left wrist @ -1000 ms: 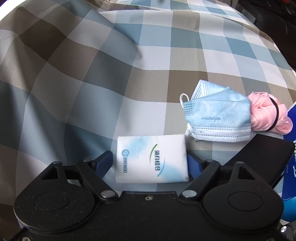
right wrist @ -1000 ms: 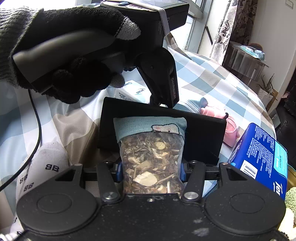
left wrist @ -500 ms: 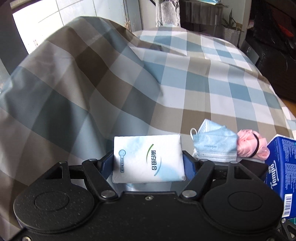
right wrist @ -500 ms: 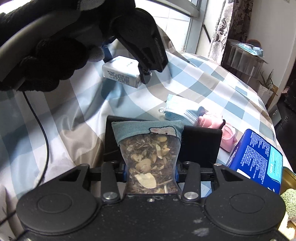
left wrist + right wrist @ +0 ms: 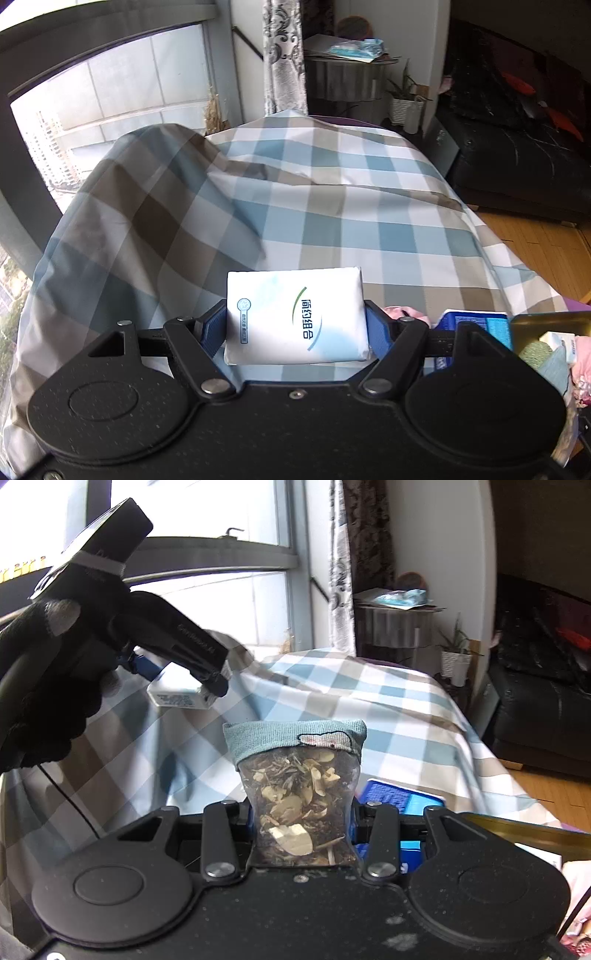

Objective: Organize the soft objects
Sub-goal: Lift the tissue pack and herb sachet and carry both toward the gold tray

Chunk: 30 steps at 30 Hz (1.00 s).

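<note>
My left gripper [image 5: 295, 325] is shut on a white tissue pack [image 5: 293, 314] with green and blue print, held in the air above the checked bedcover [image 5: 332, 221]. My right gripper [image 5: 301, 830] is shut on a clear sachet of dried herbs [image 5: 295, 794] with a teal cloth top, also lifted. In the right wrist view the left gripper [image 5: 177, 686] and the gloved hand [image 5: 44, 686] holding it are up at the left, with the tissue pack [image 5: 177, 698] between its fingers.
A blue tissue box [image 5: 476, 321] and a pink soft item [image 5: 402, 312] lie low behind the left gripper; the box also shows in the right wrist view [image 5: 399, 797]. A gold-rimmed container [image 5: 546, 325] with soft things sits at the right. A black sofa [image 5: 517, 166] stands beyond the bed.
Both grippers have risen well off the bedcover with their loads. The face mask and black pad have dropped out of view below them.
</note>
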Tool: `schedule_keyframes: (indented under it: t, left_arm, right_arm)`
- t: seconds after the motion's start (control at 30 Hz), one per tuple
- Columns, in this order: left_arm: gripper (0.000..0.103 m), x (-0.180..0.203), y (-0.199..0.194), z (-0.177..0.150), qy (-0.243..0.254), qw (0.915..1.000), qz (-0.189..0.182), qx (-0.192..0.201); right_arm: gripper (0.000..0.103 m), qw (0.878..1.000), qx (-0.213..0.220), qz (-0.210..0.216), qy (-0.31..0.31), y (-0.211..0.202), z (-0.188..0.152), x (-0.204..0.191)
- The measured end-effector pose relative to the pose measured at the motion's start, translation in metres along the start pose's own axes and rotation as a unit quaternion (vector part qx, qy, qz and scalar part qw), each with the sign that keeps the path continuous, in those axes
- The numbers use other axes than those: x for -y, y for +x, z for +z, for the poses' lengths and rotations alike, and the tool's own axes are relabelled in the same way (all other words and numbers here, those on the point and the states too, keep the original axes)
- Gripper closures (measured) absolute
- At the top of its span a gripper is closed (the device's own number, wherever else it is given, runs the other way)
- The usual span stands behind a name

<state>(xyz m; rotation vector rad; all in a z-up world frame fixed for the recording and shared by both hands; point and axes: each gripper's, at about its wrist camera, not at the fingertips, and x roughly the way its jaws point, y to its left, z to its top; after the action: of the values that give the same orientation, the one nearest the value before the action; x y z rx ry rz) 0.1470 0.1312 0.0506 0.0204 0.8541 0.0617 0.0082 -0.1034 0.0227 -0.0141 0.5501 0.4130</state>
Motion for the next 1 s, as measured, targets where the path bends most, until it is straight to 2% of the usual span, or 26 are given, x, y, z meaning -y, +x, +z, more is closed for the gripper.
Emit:
schedule_keyframes:
  t: [0.23,0.37,0.47,0.6,0.77,0.9,1.0]
  left_arm:
    - [0.034,0.077,-0.025,0.023,0.084,0.9951,-0.052,0.008]
    - [0.034,0.125,-0.031,0.029,0.123,0.9875,-0.099,-0.007]
    - [0.034,0.157,-0.033,0.028,0.144,0.9819,-0.122,-0.013]
    - [0.034,0.201,-0.030,0.013,0.178,0.9728,-0.146,-0.025]
    - [0.034,0.245,-0.017,-0.011,0.221,0.9592,-0.167,-0.055]
    - [0.033,0.264,-0.011,-0.019,0.238,0.9514,-0.182,-0.073]
    - [0.029,0.266,-0.013,-0.019,0.234,0.9503,-0.193,-0.070]
  right_arm:
    - [0.063,0.991,0.031,-0.111,0.071,-0.040,-0.001,0.076]
    - [0.063,0.976,0.039,-0.180,0.113,-0.056,-0.009,0.119]
    - [0.063,0.966,0.041,-0.210,0.145,-0.067,-0.016,0.143]
    - [0.063,0.956,0.040,-0.231,0.178,-0.081,-0.026,0.164]
    - [0.063,0.951,0.040,-0.243,0.188,-0.089,-0.031,0.177]
    - [0.063,0.948,0.040,-0.247,0.196,-0.091,-0.031,0.184]
    - [0.063,0.947,0.036,-0.246,0.203,-0.087,-0.031,0.188]
